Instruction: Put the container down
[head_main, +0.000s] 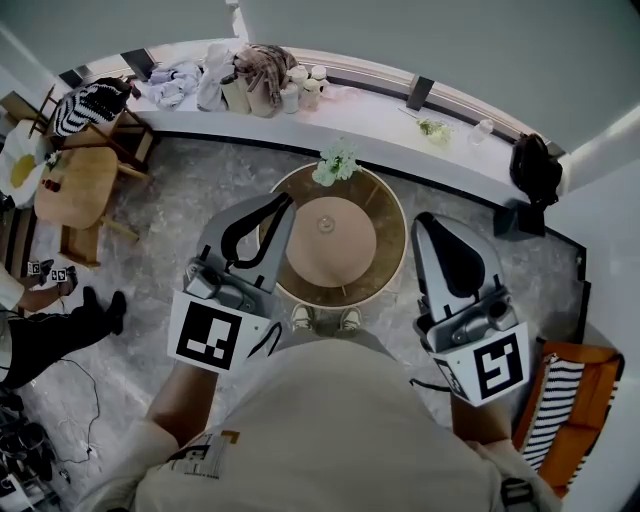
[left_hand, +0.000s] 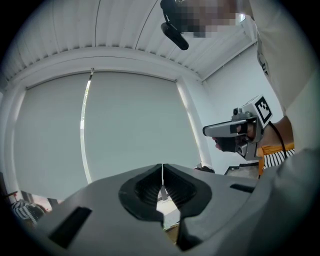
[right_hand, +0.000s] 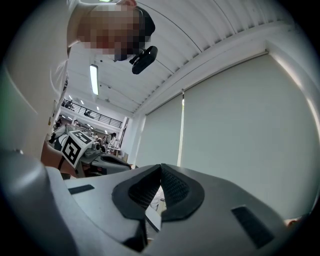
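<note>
Head view: left gripper (head_main: 286, 200) and right gripper (head_main: 423, 220) are held level either side of the round table (head_main: 392, 250). The container (head_main: 330, 240), I take it the tan lidded dish, sits on the table apart from both, so it looks already set down.
Left gripper view: jaws pressed together, nothing between, facing a blind (left_hand: 130, 125).
Right gripper view: same, closed and empty.

white flowers (head_main: 337, 162), wooden chair (head_main: 75, 185), black bag (head_main: 535, 165) by window ledge (head_main: 380, 118), striped fabric (head_main: 556, 412)
</note>
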